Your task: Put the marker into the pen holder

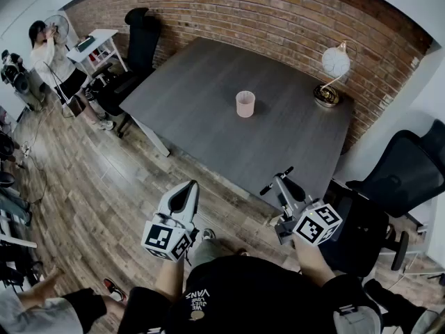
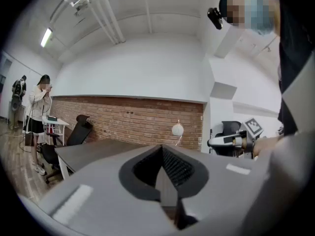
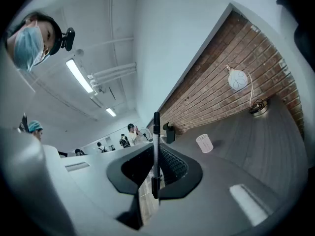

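Grips the marker (image 3: 156,151) between the clenched jaws of the right gripper (image 1: 281,184), both ends sticking out. Holds it in the air by the near right edge of the table (image 1: 208,96), well apart from the pen holder (image 1: 245,104), upright at mid-table. Holds the left gripper (image 2: 165,183) clenched on nothing, near left. Cannot see inside the pen holder. Shows the marker only as a thin dark line in the head view.

Left of the table (image 1: 208,96) the standing person (image 1: 50,60) is too small to detail, right of it an office chair (image 1: 409,172) is cut off, and the right gripper (image 1: 280,177) hides the marker's (image 1: 287,170) middle.
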The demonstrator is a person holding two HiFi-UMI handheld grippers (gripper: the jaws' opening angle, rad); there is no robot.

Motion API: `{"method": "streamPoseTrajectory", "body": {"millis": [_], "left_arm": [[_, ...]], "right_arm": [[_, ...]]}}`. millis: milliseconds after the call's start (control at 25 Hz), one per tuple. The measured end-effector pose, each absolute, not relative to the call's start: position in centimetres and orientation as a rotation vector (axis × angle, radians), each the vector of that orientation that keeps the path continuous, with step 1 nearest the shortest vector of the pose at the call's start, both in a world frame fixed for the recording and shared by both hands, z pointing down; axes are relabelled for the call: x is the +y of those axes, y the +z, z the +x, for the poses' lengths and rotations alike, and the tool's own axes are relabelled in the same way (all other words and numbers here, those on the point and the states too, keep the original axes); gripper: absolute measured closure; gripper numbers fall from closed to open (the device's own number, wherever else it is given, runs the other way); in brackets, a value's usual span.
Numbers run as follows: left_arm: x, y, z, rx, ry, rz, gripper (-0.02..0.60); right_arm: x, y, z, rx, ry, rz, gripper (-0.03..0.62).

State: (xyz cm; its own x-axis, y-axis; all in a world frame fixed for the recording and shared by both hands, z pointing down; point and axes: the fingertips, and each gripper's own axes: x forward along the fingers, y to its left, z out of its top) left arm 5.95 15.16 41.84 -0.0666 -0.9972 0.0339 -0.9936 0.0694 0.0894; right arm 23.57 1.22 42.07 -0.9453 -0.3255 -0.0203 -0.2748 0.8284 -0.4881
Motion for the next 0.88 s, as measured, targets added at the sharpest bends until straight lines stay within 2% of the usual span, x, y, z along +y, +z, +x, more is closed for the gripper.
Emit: {"method": "streamPoseTrajectory", "body": {"millis": [360,880], "left_arm": [[12.4,43.3,0.3,-2.151,-0.115,2.125,0.529],[4.9,44.1,-12.2,-1.810,-0.044,2.369,0.529]], "right_arm": [[-0.8,42.3,18.9,2.874,-0.753,-0.560,0.557],[-4.7,43.0,8.7,2.736,-0.743,-0.961,0.558]]}}
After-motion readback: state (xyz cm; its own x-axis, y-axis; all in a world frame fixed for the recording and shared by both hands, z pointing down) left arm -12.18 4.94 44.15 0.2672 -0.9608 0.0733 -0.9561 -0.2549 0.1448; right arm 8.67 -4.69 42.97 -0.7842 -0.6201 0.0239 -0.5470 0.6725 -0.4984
